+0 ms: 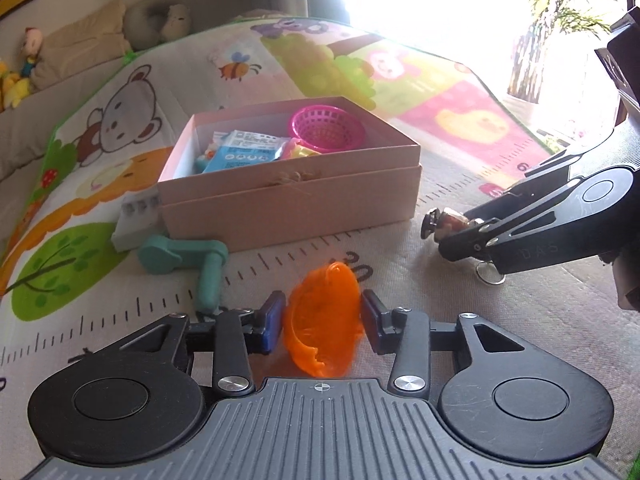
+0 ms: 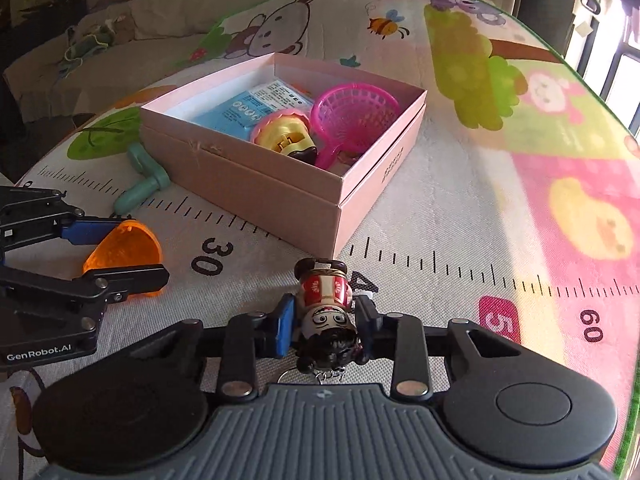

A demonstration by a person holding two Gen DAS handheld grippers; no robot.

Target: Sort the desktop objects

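Observation:
My left gripper [image 1: 323, 322] is shut on an orange translucent plastic scoop [image 1: 324, 324], low over the play mat in front of the pink box [image 1: 288, 200]. The scoop also shows in the right wrist view [image 2: 128, 250]. My right gripper [image 2: 325, 326] is shut on a small figurine keychain [image 2: 328, 316] with a red-and-white body and black hair; it shows in the left wrist view [image 1: 446, 222] too. The pink box [image 2: 256, 184] holds a magenta basket [image 2: 354, 110], a blue packet [image 2: 240, 110] and a yellow-pink toy [image 2: 282, 132].
A teal toy handle [image 1: 188, 260] and a white block [image 1: 134, 222] lie on the mat left of the box. The patterned play mat [image 2: 500, 220] with a ruler print covers the surface. Stuffed toys [image 1: 16, 76] and cushions sit at the back.

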